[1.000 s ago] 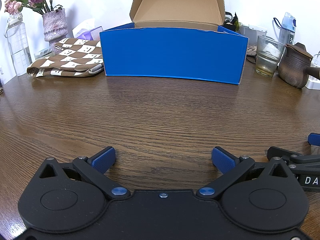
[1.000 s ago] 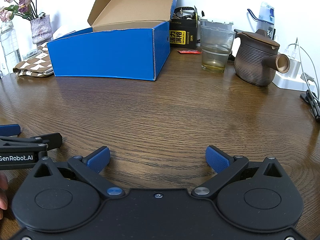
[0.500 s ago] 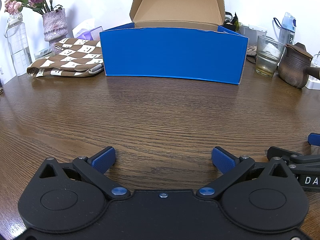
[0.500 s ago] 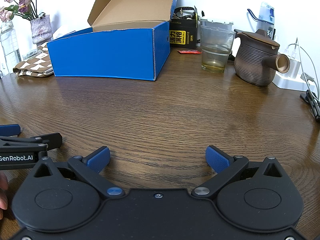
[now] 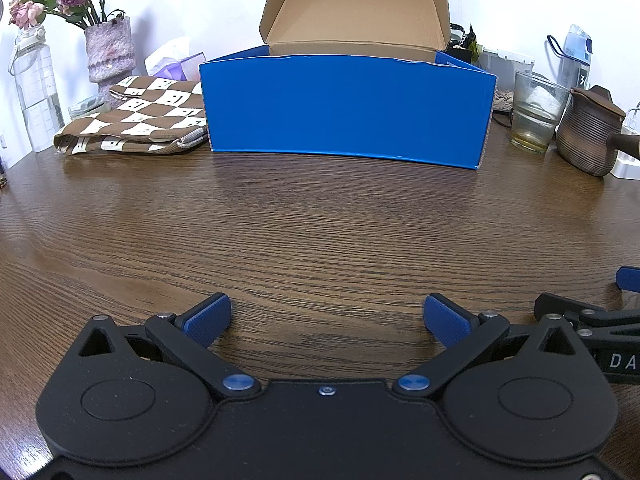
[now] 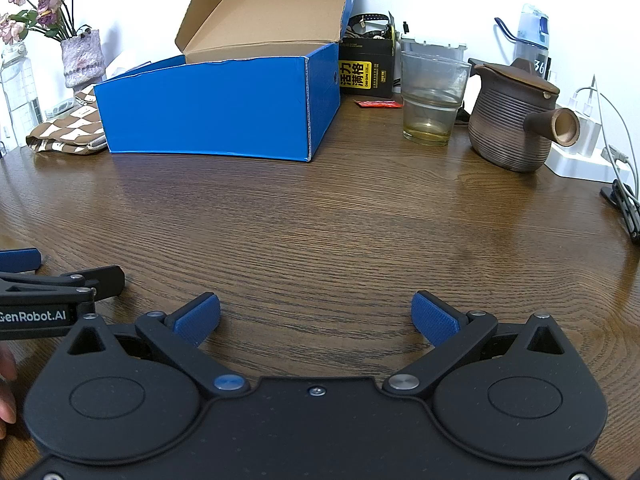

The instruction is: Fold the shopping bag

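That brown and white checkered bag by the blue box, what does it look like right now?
The checkered bag is soft woven-looking cloth in brown and cream squares, some with small dark marks. It lies flat, already folded into layers, on the wooden table at the far left, against the blue box's left end, before the flower vase. Neither gripper touches it.

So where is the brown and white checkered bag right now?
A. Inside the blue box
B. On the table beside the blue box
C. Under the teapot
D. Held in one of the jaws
B. The checkered bag lies on the table just left of the blue box, and both sets of jaws are open with nothing in them.
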